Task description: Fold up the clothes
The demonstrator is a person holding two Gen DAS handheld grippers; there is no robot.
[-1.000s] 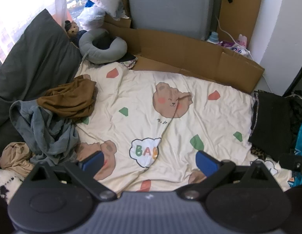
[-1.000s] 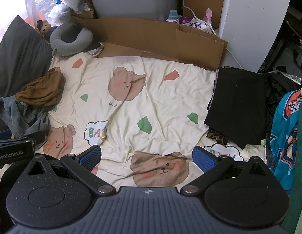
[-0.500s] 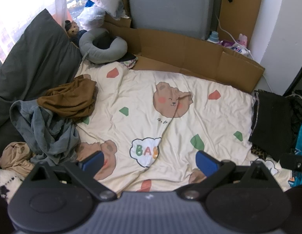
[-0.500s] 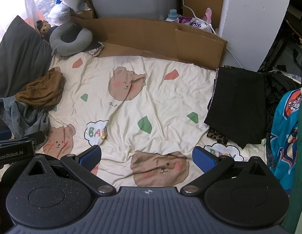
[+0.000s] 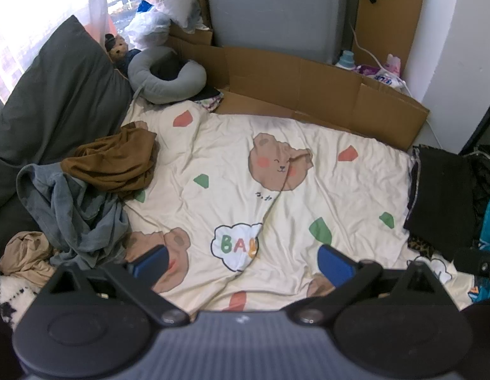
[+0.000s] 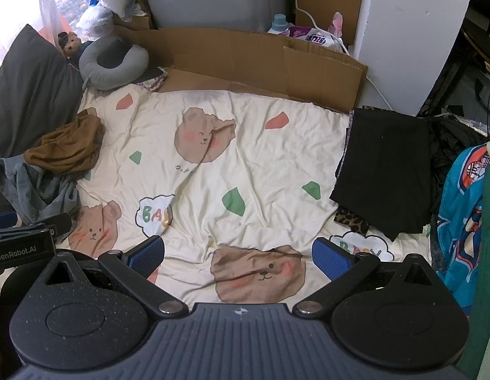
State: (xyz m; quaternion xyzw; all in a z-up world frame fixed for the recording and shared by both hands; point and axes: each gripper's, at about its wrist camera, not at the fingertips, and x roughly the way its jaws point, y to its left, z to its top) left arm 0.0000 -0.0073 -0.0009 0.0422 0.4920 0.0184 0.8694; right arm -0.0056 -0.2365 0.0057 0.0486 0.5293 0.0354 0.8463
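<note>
A crumpled brown garment [image 5: 115,161] [image 6: 67,148] lies at the left edge of the bear-print bed sheet [image 5: 276,190] [image 6: 260,145]. Below it sits a grey garment [image 5: 70,212] [image 6: 39,190], and a beige one [image 5: 26,256] lies nearer still. A folded black garment [image 5: 441,196] [image 6: 387,171] rests at the sheet's right edge. My left gripper [image 5: 241,262] hovers open above the near part of the sheet with nothing between its fingers. In the right wrist view my right gripper [image 6: 238,255] is also open and empty, and the left gripper's body [image 6: 23,237] shows at the left.
A dark pillow [image 5: 54,101] and a grey neck pillow [image 5: 168,79] lie at the back left. Flattened cardboard [image 5: 308,85] [image 6: 245,63] lines the far side. Blue and green clothing [image 6: 463,221] hangs at the right. Bottles and packets [image 6: 308,31] stand behind the cardboard.
</note>
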